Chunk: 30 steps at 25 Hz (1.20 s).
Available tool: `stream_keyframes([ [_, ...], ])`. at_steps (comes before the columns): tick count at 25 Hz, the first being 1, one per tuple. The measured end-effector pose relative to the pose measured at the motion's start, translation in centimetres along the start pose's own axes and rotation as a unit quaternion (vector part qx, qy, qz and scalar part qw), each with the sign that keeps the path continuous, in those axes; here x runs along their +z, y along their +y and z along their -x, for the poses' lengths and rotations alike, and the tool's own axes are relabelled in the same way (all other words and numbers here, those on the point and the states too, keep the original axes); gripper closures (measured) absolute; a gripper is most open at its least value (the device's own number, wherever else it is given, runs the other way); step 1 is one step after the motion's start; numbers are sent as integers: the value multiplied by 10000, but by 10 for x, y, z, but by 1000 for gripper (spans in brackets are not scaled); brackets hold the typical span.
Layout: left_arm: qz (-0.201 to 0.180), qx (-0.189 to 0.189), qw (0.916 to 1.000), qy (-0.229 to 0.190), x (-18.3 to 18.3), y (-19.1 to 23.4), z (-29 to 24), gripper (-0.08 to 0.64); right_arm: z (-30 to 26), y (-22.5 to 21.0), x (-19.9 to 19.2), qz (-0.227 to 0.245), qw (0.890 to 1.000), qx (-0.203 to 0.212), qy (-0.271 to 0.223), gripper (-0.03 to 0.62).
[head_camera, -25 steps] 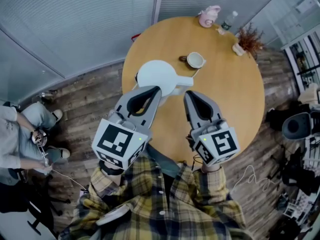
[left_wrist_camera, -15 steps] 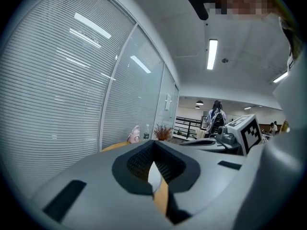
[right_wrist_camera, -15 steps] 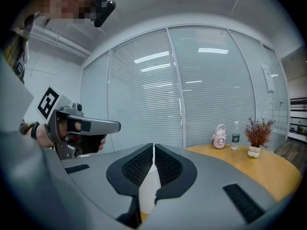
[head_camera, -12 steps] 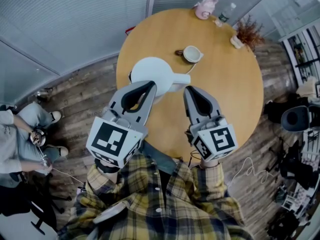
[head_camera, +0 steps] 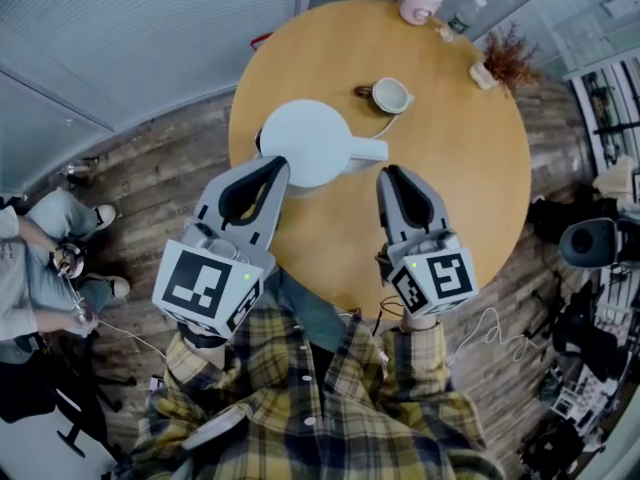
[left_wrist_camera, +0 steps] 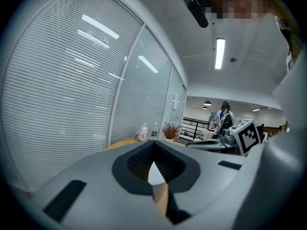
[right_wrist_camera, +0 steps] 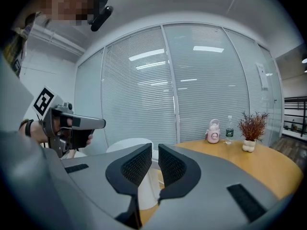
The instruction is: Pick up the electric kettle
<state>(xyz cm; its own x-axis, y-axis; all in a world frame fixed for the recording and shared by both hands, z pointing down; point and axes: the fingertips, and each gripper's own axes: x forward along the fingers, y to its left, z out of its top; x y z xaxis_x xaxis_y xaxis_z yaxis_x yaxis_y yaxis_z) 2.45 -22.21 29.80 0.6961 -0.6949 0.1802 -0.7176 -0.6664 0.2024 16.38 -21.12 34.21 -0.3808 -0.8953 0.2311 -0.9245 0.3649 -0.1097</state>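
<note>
The white electric kettle (head_camera: 310,143) stands on the round wooden table (head_camera: 450,188), its handle (head_camera: 366,152) pointing right. My left gripper (head_camera: 279,164) is shut and empty, with its tips at the kettle's near left edge. My right gripper (head_camera: 389,173) sits just below the end of the handle, apart from it. In the left gripper view the pads meet at the left gripper's tips (left_wrist_camera: 153,145), and a sliver of the kettle (left_wrist_camera: 156,174) shows behind them. In the right gripper view the right gripper (right_wrist_camera: 155,147) is opening, with a narrow empty gap between its pads. The kettle (right_wrist_camera: 125,146) is just beyond.
A mug (head_camera: 390,95) stands behind the kettle. A pink jug (head_camera: 423,0), a bottle (head_camera: 462,18) and a small potted plant (head_camera: 500,60) line the table's far edge. A seated person (head_camera: 35,268) is at the left, and a white cable (head_camera: 495,333) lies on the floor.
Both grippers have sunk a little and pulled slightly back from the kettle. The left tips no longer overlap its body. The kettle has stayed on the table.
</note>
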Motion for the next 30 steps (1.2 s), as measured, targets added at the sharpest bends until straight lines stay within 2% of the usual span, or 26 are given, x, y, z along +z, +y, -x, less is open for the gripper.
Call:
stream_keyframes([
  [1,7,46,10000,10,-2,4,1,557,-1,-2,-3,11,10000,-18,25,546],
  [3,11,138,9999,15,-5,12,5,557,-4,-4,-9,-2,9999,-35,107,488],
  [11,72,479,9987,141,-29,39,18,557,-19,-17,-45,13,9989,-236,399,408],
  [20,229,580,9974,362,-61,57,17,557,-38,-28,-79,-50,9974,-337,635,396],
  [30,314,513,9965,586,-90,66,6,557,-68,-41,-95,-6,9976,-447,533,396],
])
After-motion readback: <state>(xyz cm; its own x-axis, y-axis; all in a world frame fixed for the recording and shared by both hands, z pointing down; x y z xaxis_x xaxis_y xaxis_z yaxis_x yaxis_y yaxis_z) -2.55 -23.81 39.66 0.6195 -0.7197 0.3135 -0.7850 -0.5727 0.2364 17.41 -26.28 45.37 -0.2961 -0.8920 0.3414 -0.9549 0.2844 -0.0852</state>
